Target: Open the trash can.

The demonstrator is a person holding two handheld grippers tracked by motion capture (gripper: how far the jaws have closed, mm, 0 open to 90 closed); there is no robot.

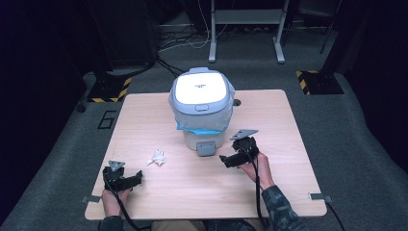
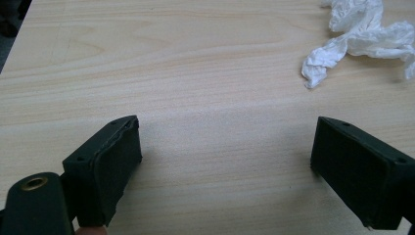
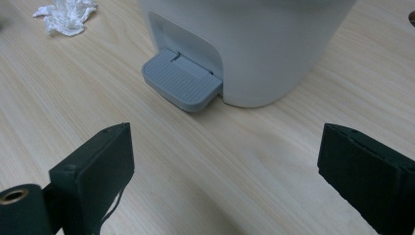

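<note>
Right gripper (image 3: 225, 171) near bin pedal (image 3: 182, 80)

Cut off, hidden or too small to read

Crumpled tissue (image 2: 362, 36) clipped by the top and right edges in the left gripper view; bin (image 3: 254, 44) cropped above its pedal (image 3: 182, 80) in the right gripper view; lid marking (image 1: 198, 86) too small to read; bench (image 1: 144, 120) behind the bin hidden.

Tissue (image 1: 157, 158) left of bin (image 1: 202, 113)
</note>
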